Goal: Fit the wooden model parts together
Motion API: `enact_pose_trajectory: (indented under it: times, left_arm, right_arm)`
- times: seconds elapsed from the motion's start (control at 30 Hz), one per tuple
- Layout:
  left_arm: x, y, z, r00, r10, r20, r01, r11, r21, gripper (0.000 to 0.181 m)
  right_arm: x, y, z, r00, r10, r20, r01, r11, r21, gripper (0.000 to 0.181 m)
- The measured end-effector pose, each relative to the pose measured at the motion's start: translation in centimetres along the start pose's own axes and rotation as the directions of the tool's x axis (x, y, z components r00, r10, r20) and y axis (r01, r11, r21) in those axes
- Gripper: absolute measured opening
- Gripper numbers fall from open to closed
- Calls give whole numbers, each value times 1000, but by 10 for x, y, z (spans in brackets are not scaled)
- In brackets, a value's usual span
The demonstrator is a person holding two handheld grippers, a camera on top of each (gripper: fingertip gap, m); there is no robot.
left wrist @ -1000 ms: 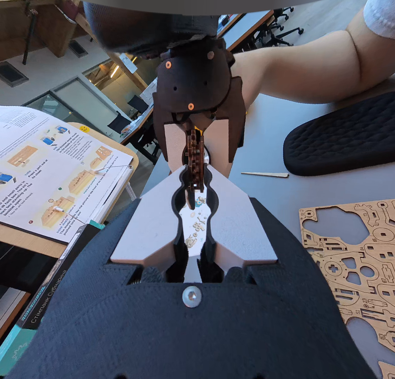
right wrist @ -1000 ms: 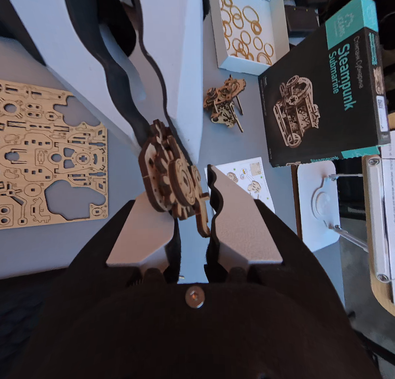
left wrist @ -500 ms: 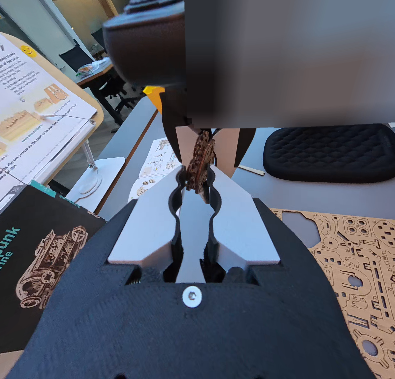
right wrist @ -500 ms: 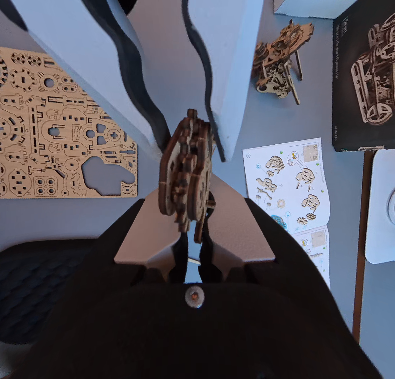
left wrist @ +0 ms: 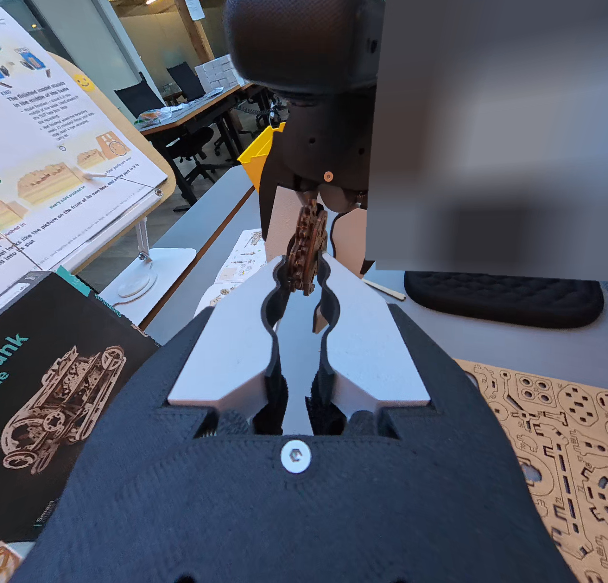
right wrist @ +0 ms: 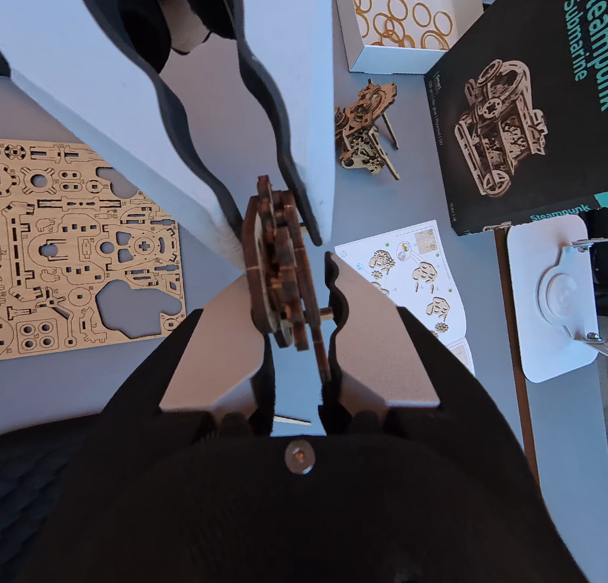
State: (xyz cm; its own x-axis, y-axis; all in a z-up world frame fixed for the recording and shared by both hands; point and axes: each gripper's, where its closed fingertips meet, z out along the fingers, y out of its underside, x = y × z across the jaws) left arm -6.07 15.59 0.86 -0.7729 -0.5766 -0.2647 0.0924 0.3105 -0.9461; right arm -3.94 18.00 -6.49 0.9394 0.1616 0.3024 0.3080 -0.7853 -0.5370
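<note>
At the centre of both wrist views the gear assembly sits between both sets of jaws, the left gripper pinching its top, the right gripper seemingly narrowed around it; squeeze gently, keeping the layers square.

An open office: desks, swivel chairs, glass partitions.
</note>
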Motion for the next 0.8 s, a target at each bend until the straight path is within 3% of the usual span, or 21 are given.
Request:
enact_pose_trajectory:
  times: [0.03,0.5,0.8]
  left_arm:
    - [0,-1,1,1000,-2,9,2,1000,1,15]
    - [7,-4,2,981,184,54,-187,982,38,15]
    - [8,-3,3,984,175,45,-177,984,33,16]
  right_arm:
    - [1,0,0,1000,-3,-9,3,1000,0,28]
    - [5,2,-3,983,-146,-113,141,989,-55,16]
    - [6,8,-3,975,-186,-125,175,980,-95,12]
